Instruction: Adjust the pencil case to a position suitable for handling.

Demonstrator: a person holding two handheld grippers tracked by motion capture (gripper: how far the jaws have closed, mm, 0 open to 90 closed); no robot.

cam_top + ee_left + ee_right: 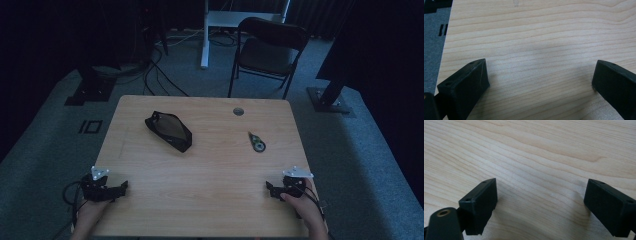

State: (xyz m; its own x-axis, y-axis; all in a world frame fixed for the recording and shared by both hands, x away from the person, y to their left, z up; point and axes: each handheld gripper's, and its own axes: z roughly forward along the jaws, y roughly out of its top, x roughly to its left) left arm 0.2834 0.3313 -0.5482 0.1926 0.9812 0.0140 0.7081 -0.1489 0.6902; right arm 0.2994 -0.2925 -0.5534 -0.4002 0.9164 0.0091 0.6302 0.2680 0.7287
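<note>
A black mesh pouch (169,130) lies on the wooden table (210,165), left of centre toward the far side. A small green and black tool (257,142) lies to its right. My left gripper (121,188) rests at the table's near left corner, held by a hand. My right gripper (270,189) rests at the near right corner. In the left gripper view my left gripper (540,76) stands open over bare wood. The right gripper view has my right gripper (541,195) open too, with nothing between its jaws.
A round grommet hole (238,111) sits near the table's far edge. A dark folding chair (270,50) stands beyond the table, with a white desk leg (204,35) and cables on the grey carpet. Black stands flank the table at the far left and right.
</note>
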